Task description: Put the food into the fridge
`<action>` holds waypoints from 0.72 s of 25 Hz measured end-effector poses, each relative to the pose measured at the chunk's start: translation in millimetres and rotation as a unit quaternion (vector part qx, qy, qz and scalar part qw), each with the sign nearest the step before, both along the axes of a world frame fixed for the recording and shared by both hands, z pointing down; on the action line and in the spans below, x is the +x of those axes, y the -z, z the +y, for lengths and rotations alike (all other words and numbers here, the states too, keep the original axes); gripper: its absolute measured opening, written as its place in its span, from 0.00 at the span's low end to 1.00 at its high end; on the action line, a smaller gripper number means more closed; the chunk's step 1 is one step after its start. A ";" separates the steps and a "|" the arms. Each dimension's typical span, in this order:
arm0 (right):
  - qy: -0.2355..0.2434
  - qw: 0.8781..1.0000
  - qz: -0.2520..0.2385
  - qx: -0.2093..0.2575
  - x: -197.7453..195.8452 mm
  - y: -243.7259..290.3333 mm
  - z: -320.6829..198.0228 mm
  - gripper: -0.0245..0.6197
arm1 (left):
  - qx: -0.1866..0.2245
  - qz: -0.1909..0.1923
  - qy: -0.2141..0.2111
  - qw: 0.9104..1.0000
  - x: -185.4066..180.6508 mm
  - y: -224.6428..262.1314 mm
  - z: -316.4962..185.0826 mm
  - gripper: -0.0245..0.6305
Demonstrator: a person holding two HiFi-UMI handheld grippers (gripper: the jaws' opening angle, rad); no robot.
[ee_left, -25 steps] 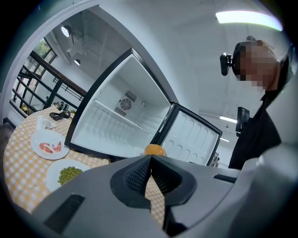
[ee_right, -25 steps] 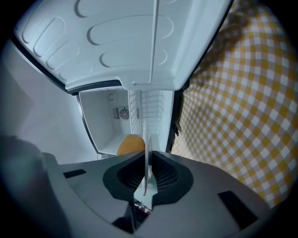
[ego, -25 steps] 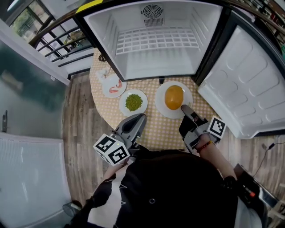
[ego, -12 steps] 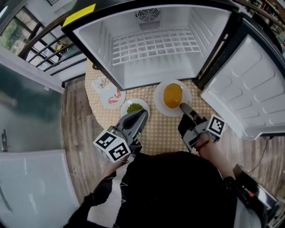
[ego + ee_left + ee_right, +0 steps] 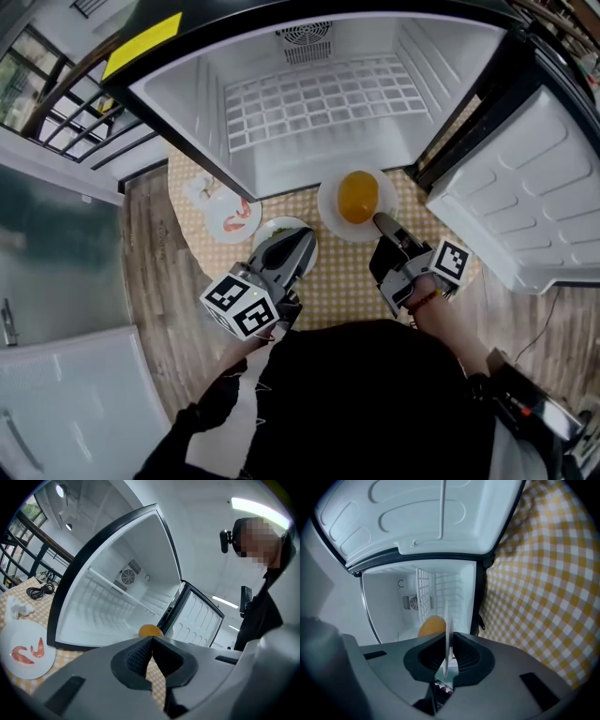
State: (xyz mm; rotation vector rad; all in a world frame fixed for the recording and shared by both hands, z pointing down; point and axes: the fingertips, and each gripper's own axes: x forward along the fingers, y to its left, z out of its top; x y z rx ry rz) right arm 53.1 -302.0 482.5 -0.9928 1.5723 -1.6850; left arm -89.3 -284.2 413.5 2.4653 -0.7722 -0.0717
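The right gripper clamps the near rim of a round white plate bearing a rounded orange food. The plate reaches ahead of its jaws, at the mouth of the open white fridge. The left gripper hovers with jaws together and empty, over a smaller white plate.
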 end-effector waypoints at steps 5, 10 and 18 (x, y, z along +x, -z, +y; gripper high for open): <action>-0.009 1.000 0.005 -0.005 -2.8 -5.0 -15.6 0.09 | -0.008 0.003 -0.010 1.000 -0.4 -8.4 -13.1 0.06; -0.012 1.000 0.013 -0.008 -5.9 -7.9 -29.5 0.09 | -0.009 0.006 -0.020 1.000 0.4 -12.4 -22.0 0.06; -0.023 0.999 0.021 -0.018 -9.3 -14.9 -53.1 0.09 | -0.008 0.007 -0.042 0.999 7.0 -14.9 -37.1 0.06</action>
